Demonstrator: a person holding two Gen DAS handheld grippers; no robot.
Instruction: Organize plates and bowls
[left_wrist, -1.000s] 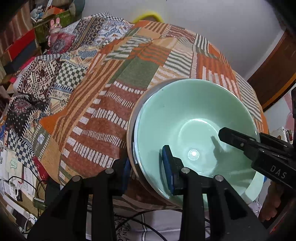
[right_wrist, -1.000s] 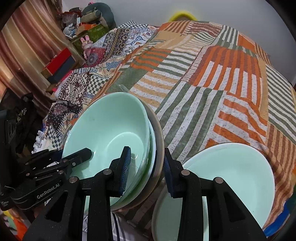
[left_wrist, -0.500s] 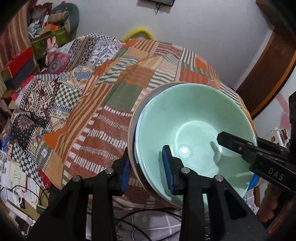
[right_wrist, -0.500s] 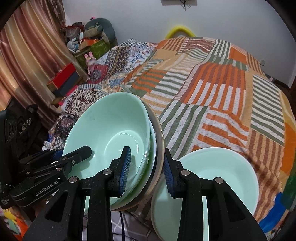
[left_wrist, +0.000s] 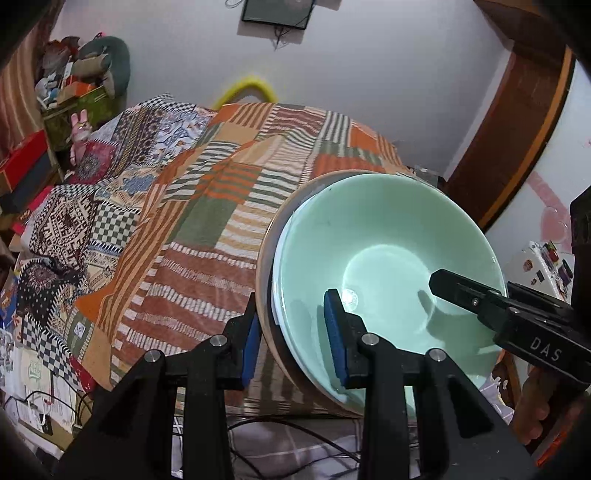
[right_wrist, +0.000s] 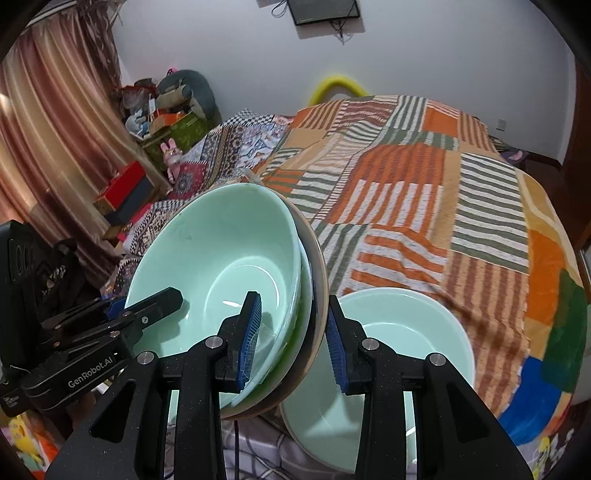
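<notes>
Bowls: two mint-green ones. One bowl (right_wrist: 221, 258) nests in stacked plates (right_wrist: 316, 295) (count unclear), clamped at opposite rims by left gripper (left_wrist: 291, 332) and right gripper (right_wrist: 293, 328). The second, empty bowl (right_wrist: 406, 332) rests on the patchwork bedspread (right_wrist: 424, 203).

A bed (right_wrist: 406, 206) carries a striped patchwork quilt (left_wrist: 207, 229); a pale green bowl (right_wrist: 406, 354) lies on the quilt's near edge; darker patterned blankets (left_wrist: 74, 214) lie left of the quilt.

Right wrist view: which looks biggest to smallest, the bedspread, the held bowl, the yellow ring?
1. Bedspread
2. Held bowl, though nearness to the camera enlarges it
3. Yellow ring
</notes>
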